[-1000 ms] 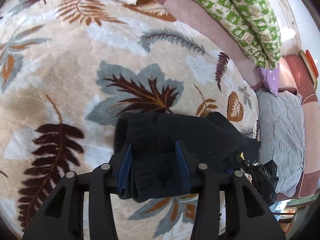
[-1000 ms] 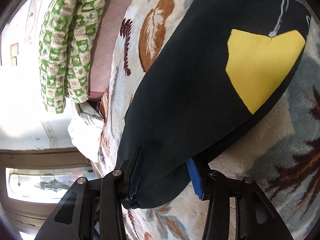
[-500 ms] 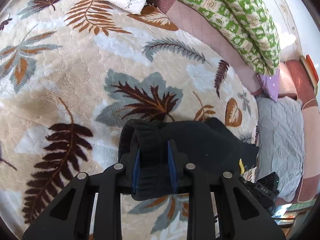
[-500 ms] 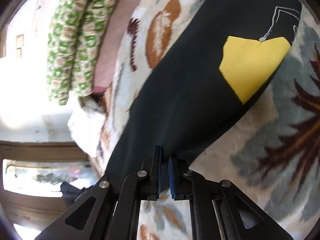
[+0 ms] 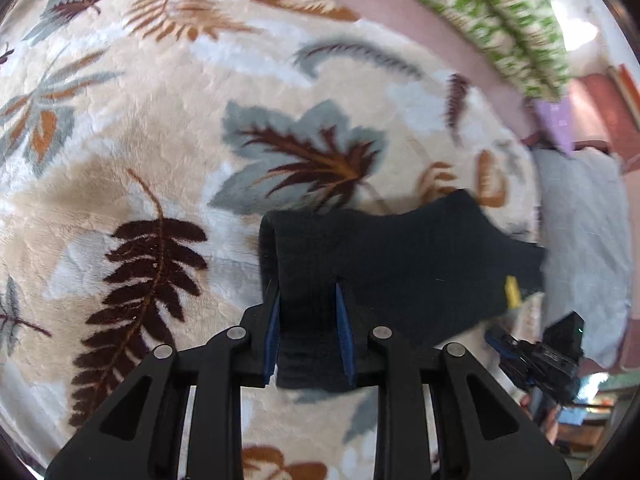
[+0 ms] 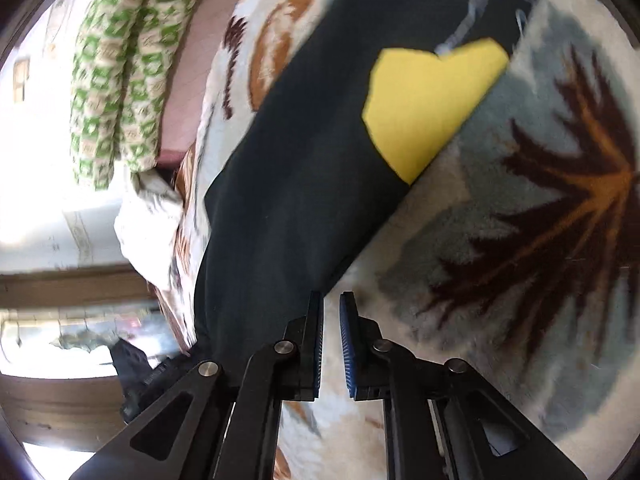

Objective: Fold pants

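The left tool [image 5: 307, 332] is pinching a thick bunched edge of the black pants [image 5: 400, 264], which are lying folded on the leaf-patterned blanket [image 5: 160, 120] of the bed. The fabric looks soft, limp and light (likely to sag between holds). The right tool [image 6: 330, 344] is sitting nearly closed with nothing between its pads, just beside the pants' edge. Open blanket is spreading leftward.

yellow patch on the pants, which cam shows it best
The right wrist view: the yellow patch lies large and unblocked on the black pants. The left wrist view catches only a thin yellow sliver at the far edge of the cloth.
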`<action>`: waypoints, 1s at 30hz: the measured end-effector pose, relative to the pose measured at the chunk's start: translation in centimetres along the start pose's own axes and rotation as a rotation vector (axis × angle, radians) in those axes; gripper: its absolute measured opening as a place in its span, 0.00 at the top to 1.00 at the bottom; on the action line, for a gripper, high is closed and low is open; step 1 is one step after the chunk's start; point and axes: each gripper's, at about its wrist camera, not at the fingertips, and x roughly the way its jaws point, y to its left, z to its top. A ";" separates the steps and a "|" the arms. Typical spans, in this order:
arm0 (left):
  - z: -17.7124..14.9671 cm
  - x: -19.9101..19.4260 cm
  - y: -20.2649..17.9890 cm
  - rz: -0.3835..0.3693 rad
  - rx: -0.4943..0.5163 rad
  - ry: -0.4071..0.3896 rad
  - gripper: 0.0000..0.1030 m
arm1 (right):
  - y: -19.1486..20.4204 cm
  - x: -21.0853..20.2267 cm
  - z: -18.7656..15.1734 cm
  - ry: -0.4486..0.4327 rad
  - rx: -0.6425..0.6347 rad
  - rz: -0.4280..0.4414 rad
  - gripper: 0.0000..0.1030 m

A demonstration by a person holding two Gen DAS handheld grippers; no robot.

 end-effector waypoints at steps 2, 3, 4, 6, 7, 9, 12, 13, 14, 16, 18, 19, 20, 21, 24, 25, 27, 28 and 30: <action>-0.1 -1.9 -0.5 -0.006 0.038 -0.016 0.77 | 1.6 -1.6 -0.1 -0.006 -0.091 -0.020 0.89; -0.2 -2.9 -0.8 0.003 0.059 -0.033 0.77 | 3.1 -2.7 0.1 -0.018 -0.163 -0.021 0.86; -0.3 -3.9 -1.3 0.019 0.084 -0.056 0.77 | 4.3 -3.3 0.2 -0.024 -0.220 -0.025 0.79; 0.0 -5.2 -2.9 0.032 0.145 -0.090 0.76 | 7.6 -4.4 0.9 -0.030 -0.369 -0.040 0.58; 0.2 -5.6 -3.7 0.034 0.176 -0.096 0.75 | 9.1 -4.5 1.4 -0.041 -0.428 -0.051 0.50; 1.0 -5.1 -5.7 0.049 0.238 -0.094 0.63 | 11.5 -3.9 2.7 -0.037 -0.509 -0.068 0.47; 2.5 -2.5 -8.5 0.101 0.325 -0.059 0.60 | 14.5 -0.9 5.1 0.023 -0.581 -0.082 0.47; 3.1 -1.4 -9.4 0.114 0.355 -0.037 0.60 | 15.2 0.2 5.9 0.029 -0.601 -0.097 0.47; 3.4 -1.0 -9.7 0.124 0.365 -0.028 0.60 | 15.7 1.2 6.2 0.042 -0.625 -0.107 0.47; 4.2 0.4 -10.1 0.137 0.364 -0.011 0.60 | 16.7 3.8 7.0 0.093 -0.680 -0.143 0.47; 4.3 0.8 -10.1 0.142 0.338 -0.014 0.60 | 17.1 6.4 7.5 0.130 -0.720 -0.222 0.50; 4.1 0.7 -10.1 0.130 0.332 -0.022 0.60 | 17.1 6.7 7.6 0.128 -0.724 -0.249 0.55; 3.7 0.6 -10.3 0.121 0.332 -0.032 0.60 | 16.8 6.1 7.7 0.105 -0.725 -0.235 0.56; 3.3 0.6 -10.7 0.116 0.338 -0.040 0.60 | 16.5 5.0 7.7 0.067 -0.721 -0.200 0.53; 1.4 1.3 -12.9 0.082 0.334 -0.039 0.60 | 14.0 0.6 8.8 0.010 -0.662 -0.137 0.54; 0.9 1.7 -13.7 0.052 0.328 -0.027 0.60 | 12.7 -1.2 9.5 -0.004 -0.635 -0.140 0.54; -0.7 2.9 -16.2 -0.013 0.316 -0.009 0.60 | 9.4 -5.8 11.3 -0.049 -0.588 -0.187 0.52; -1.8 3.8 -17.8 -0.050 0.299 0.002 0.60 | 8.1 -7.6 12.0 -0.072 -0.573 -0.220 0.44; -3.6 5.6 -20.3 -0.126 0.251 0.043 0.60 | 4.7 -11.5 13.6 -0.103 -0.532 -0.288 0.37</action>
